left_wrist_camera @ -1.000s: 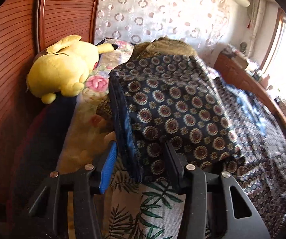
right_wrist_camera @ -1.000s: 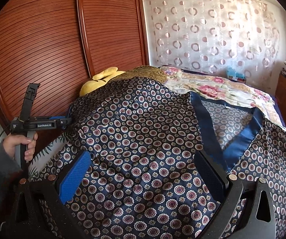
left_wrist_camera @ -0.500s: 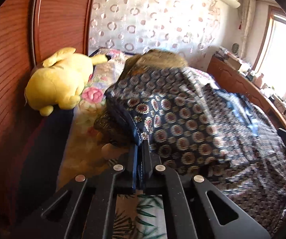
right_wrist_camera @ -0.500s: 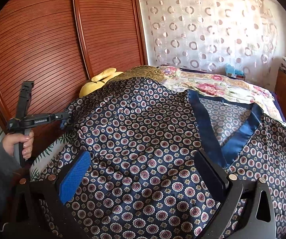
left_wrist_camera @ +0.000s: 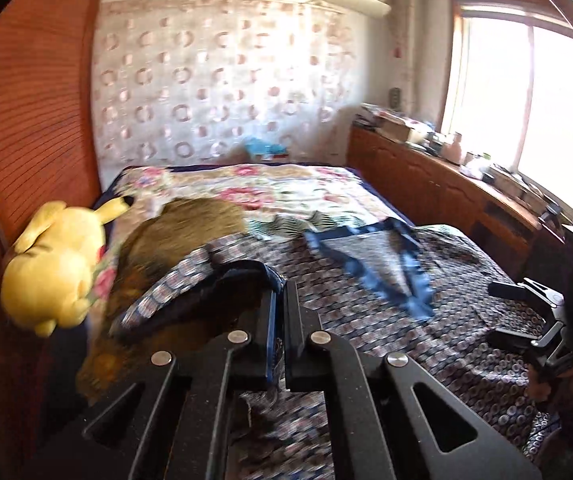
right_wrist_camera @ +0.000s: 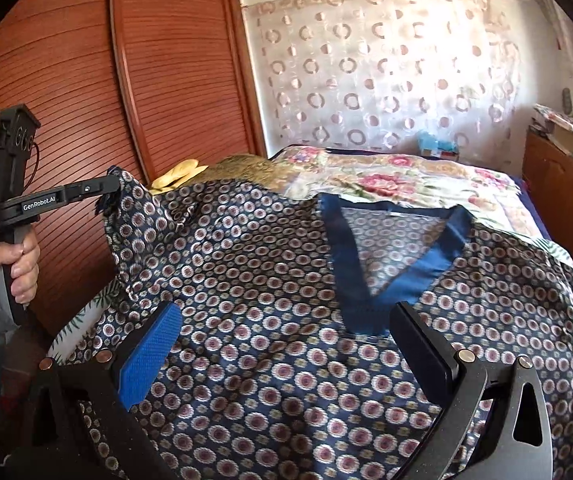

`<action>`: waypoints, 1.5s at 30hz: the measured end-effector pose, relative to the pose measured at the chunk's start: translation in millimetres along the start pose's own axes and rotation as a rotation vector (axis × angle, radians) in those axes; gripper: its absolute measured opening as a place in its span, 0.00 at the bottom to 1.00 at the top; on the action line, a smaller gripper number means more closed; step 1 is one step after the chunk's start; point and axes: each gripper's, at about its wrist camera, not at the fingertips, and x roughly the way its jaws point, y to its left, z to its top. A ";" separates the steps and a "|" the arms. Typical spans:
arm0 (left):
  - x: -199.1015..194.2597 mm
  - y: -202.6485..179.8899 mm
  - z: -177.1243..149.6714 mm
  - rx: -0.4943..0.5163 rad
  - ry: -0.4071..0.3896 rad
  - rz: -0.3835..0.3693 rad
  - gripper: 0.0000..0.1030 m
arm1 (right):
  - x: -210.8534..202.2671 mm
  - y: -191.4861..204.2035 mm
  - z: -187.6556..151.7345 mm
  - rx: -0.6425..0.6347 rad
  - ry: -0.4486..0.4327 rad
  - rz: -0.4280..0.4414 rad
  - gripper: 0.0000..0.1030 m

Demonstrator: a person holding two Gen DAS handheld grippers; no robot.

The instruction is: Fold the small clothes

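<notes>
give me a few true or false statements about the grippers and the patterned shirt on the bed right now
1. The left gripper is shut on the patterned shirt. True.
2. The right gripper is clamped on the blue V-neck collar. False: it is open, above the shirt.
3. The yellow plush toy lies on top of the shirt. False: it lies beside it, by the wooden wardrobe.
4. The left gripper holds the shirt's edge lifted. True.

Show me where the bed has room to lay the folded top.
Free: the floral bedspread beyond the top's blue collar, toward the curtain. Crowded: the wardrobe side, with plush and brown cushion; the cabinet is cluttered.
</notes>
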 end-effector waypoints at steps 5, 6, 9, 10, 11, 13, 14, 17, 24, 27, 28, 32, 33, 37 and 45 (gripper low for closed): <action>16.5 -31.2 1.8 0.036 0.032 -0.054 0.03 | -6.8 -2.8 -2.1 0.008 -0.004 -0.019 1.00; 18.2 -35.4 0.3 0.040 0.040 -0.060 0.03 | -6.8 -3.8 -2.7 0.010 -0.003 -0.021 1.00; 24.9 -45.9 -5.2 0.057 0.068 -0.058 0.03 | -7.4 -6.9 -3.7 0.013 -0.003 -0.025 1.00; 26.2 -48.0 -6.6 0.061 0.078 -0.055 0.04 | -9.0 -9.2 -3.8 0.014 -0.004 -0.027 1.00; 26.2 -48.8 -8.2 0.063 0.087 -0.047 0.06 | -9.0 -9.4 -4.1 0.017 -0.003 -0.028 1.00; 25.7 -50.9 -8.3 0.062 0.092 -0.052 0.13 | -7.8 -9.4 -5.4 0.022 -0.001 -0.031 1.00; 22.3 -50.5 -8.6 0.059 0.087 -0.054 0.21 | -7.6 -9.2 -3.4 0.023 0.001 -0.032 1.00; 6.3 -47.2 -7.4 0.045 0.049 -0.056 0.40 | -4.5 -8.2 1.9 0.023 0.005 -0.035 1.00; -24.7 -31.1 -7.5 0.031 -0.020 -0.007 0.79 | -1.9 -1.6 11.4 -0.016 0.010 -0.019 1.00; -32.1 -20.6 -10.5 0.014 -0.032 0.027 0.80 | 7.6 9.9 19.2 -0.053 0.015 0.002 0.99; -34.3 -17.6 -12.0 0.010 -0.037 0.045 0.80 | 12.4 14.9 22.0 -0.068 0.021 0.013 0.99; -40.8 -3.4 -17.1 -0.018 -0.050 0.091 0.80 | 33.6 29.6 29.9 -0.119 0.051 0.068 0.97; -41.5 -0.5 -18.5 -0.025 -0.050 0.096 0.80 | 40.9 35.0 32.5 -0.136 0.064 0.082 0.96; -42.7 8.2 -24.3 -0.042 -0.047 0.122 0.80 | 66.9 48.6 41.5 -0.189 0.108 0.150 0.93; -44.8 22.7 -36.0 -0.072 -0.046 0.147 0.80 | 120.2 73.2 51.6 -0.252 0.217 0.292 0.74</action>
